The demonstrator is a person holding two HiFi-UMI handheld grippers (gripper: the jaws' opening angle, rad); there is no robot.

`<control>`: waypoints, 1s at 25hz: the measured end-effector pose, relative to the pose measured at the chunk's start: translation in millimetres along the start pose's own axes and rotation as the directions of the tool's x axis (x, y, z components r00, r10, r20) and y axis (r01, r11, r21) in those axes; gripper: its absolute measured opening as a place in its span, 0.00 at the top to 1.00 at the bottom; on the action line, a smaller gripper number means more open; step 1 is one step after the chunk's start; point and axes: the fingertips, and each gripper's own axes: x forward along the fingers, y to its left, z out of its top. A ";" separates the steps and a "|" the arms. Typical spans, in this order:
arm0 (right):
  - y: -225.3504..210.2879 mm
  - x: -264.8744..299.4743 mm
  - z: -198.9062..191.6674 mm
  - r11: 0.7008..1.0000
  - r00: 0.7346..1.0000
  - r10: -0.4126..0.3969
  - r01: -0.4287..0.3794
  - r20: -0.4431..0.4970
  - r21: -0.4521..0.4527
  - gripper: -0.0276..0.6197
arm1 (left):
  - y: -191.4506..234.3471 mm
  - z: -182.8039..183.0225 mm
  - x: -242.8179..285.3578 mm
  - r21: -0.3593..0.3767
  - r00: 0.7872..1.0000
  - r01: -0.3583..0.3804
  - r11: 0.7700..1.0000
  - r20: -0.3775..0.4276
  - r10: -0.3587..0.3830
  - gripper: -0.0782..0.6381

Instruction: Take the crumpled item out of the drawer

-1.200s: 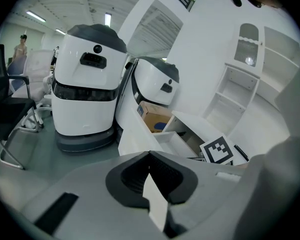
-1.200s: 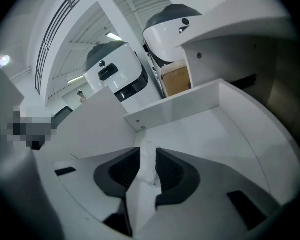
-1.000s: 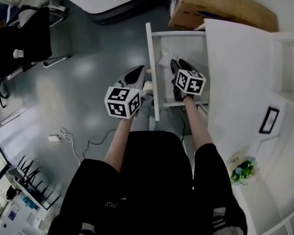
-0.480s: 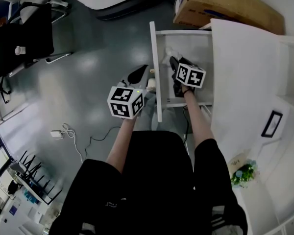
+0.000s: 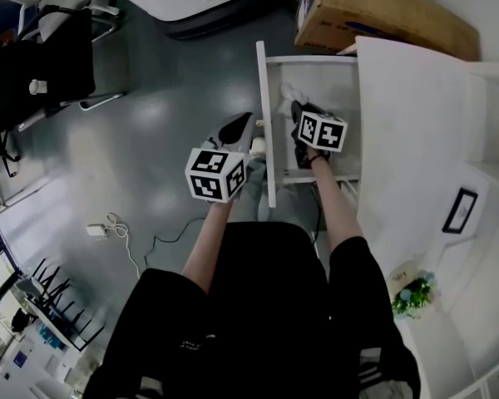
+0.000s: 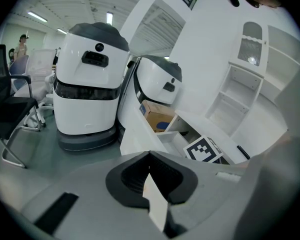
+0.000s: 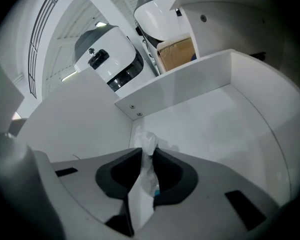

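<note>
The white cabinet [image 5: 416,115] was the largest thing near the person. Its drawer [image 5: 264,81] stood pulled well out over the grey floor [image 5: 150,115]. In the right gripper view the drawer's floor and walls were bare. The only thing it held was the crumpled item, which lay toward the front corner. Beyond the drawer's far end sat a cardboard box [image 5: 382,11]; what was in it could not be told.

The left gripper [image 5: 245,121] hung outside the drawer front, near a small pale knob [image 5: 256,145]. Its jaws were together with nothing between them.

The right gripper [image 5: 299,110] reached down inside the drawer. Its jaws had just been closing and now pinched the crumpled item [image 7: 149,144], a thin white wad that stuck up past the fingertips.

The step in hand looked to be the lift-out, and the task seemed about halfway done, since the item was gripped but still inside. The lift would likely go best if the person kept the squeeze firm, because the wad looked light and soft and only part of it was caught. The gripper should probably rise straight up, clear of the front panel and side wall, before swinging away. A snag on the rim could pull the wad loose.
</note>
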 end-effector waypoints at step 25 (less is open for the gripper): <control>44.5 -115.8 52.4 0.996 0.965 0.090 -0.089 0.247 -0.013 0.88 | -36.3 39.5 -45.4 0.124 0.992 0.079 0.989 0.085 -0.090 0.89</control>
